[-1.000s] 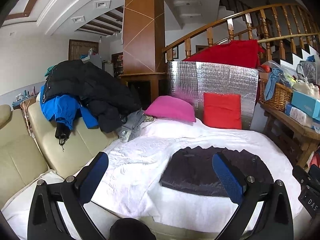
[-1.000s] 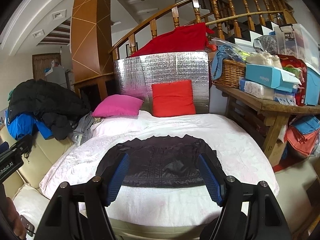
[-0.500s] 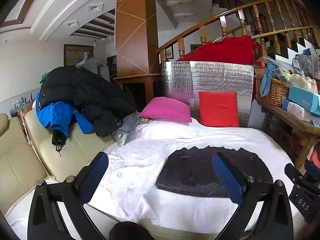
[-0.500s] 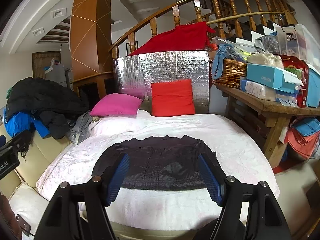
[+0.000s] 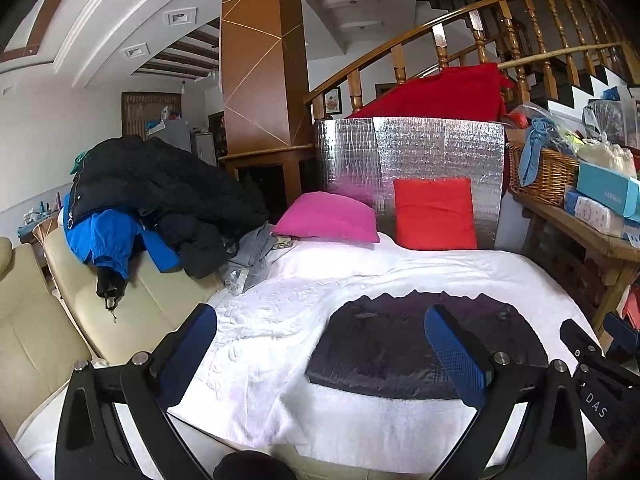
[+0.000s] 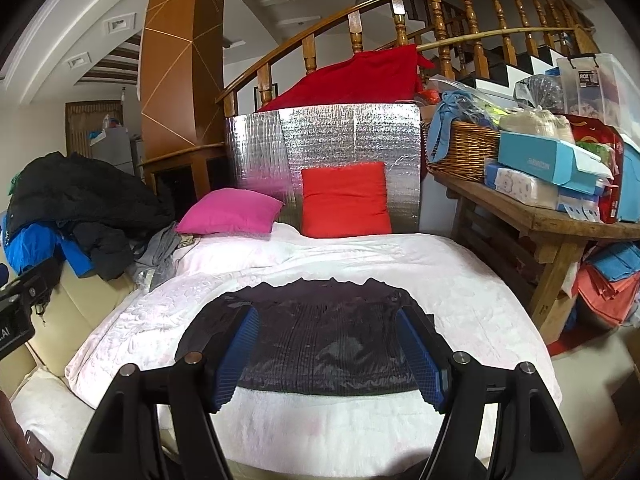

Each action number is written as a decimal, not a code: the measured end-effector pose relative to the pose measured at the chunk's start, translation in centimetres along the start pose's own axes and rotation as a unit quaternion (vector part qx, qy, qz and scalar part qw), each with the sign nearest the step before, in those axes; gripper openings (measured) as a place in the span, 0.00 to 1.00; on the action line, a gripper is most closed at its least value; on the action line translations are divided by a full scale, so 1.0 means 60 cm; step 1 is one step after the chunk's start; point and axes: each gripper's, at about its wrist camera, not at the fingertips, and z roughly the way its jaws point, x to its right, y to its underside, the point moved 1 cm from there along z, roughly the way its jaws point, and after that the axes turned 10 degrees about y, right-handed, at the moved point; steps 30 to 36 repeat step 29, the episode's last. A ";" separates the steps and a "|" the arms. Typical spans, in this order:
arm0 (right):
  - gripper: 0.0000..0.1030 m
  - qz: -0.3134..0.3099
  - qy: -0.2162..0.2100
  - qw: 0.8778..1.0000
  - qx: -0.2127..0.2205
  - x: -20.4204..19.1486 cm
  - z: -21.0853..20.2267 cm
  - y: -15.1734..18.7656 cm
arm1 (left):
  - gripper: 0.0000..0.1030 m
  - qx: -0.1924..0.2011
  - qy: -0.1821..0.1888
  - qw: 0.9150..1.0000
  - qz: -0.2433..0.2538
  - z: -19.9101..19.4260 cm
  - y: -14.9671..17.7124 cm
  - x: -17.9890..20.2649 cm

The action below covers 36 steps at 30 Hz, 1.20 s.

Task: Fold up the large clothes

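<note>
Two grippers, left gripper (image 5: 320,344) and right gripper (image 6: 327,354), jaws wide and empty, above dark, seemingly folded garment (image 6: 312,340) on white bed (image 6: 460,280).

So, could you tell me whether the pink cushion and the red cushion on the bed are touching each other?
Apart. The right wrist view shows silver foil board and white bedding between the pink cushion and the red cushion.

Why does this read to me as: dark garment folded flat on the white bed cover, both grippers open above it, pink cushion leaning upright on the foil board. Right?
Not quite: the pink cushion lies flat; the red cushion leans upright on the foil board, per the right wrist view. Rest holds: dark garment folded, left gripper and right gripper open.
</note>
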 end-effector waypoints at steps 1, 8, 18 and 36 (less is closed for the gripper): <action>0.73 -0.001 0.000 1.000 -0.001 -0.002 0.006 -0.001 | 1.00 -0.002 0.001 1.000 0.000 0.005 -0.001 0.001; 0.73 -0.003 -0.002 1.000 -0.011 -0.014 0.049 -0.011 | 1.00 -0.016 0.002 1.000 0.000 0.039 -0.005 0.006; 0.73 -0.010 -0.004 1.000 -0.024 -0.044 0.117 -0.030 | 1.00 -0.032 0.006 0.999 -0.011 0.107 -0.016 -0.004; 0.73 0.026 0.070 0.996 -0.039 0.036 0.308 -0.056 | 1.00 -0.057 -0.003 0.997 -0.045 0.318 -0.021 -0.087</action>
